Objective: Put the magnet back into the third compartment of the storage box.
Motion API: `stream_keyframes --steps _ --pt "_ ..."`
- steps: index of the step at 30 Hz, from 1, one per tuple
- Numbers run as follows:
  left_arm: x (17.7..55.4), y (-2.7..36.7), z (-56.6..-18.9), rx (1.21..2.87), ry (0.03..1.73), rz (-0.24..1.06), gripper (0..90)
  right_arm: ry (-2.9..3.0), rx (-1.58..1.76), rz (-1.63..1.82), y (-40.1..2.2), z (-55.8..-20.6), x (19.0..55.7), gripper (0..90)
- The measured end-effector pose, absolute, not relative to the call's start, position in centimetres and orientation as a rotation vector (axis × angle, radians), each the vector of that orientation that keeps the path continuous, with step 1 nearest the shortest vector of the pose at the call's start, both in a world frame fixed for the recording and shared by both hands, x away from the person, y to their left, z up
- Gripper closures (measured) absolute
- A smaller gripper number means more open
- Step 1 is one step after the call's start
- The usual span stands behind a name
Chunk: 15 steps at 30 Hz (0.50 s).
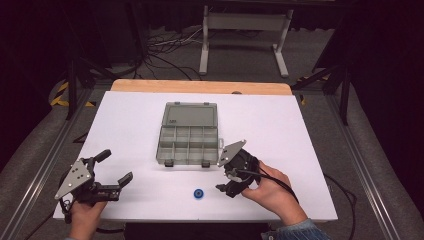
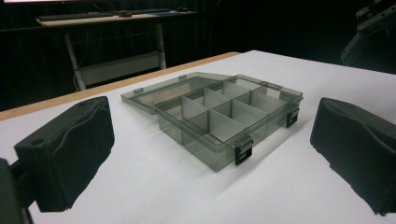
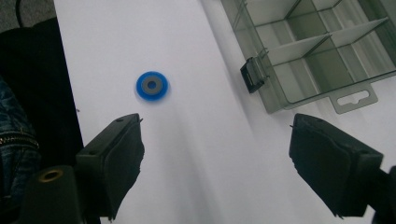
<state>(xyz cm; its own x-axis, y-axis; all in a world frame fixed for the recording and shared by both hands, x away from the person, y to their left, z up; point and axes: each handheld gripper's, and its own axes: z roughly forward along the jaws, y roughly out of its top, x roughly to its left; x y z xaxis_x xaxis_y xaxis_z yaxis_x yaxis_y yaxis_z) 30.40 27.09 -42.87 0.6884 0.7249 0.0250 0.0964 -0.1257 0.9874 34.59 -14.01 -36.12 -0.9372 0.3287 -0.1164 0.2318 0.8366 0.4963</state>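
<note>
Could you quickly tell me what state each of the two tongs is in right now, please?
Left tongs: open, holding nothing.
Right tongs: open, holding nothing, above the white table near the blue ring.

Both grippers are black. The left gripper (image 1: 114,169) has a grey three-cornered plate (image 1: 74,178) with small screws. The right gripper (image 1: 223,188) has one too, plus a looping black cable (image 1: 272,179). Its pads (image 3: 327,163) are soft black blocks. The cuff (image 1: 297,231) is striped denim.

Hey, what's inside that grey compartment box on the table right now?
The compartment box lies open, lid folded back. Its divided compartments look empty in the left claw view and the high view. The blue ring lies outside it on the table. The near wall hides a little of the front cells' floors.
</note>
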Motion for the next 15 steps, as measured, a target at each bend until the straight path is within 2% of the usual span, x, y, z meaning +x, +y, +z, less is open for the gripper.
stream_keyframes --steps 15 --pt "30.38 27.08 -42.85 1.637 0.680 0.617 0.4 2.884 0.421 0.610 -13.11 -36.49 34.93 19.7"
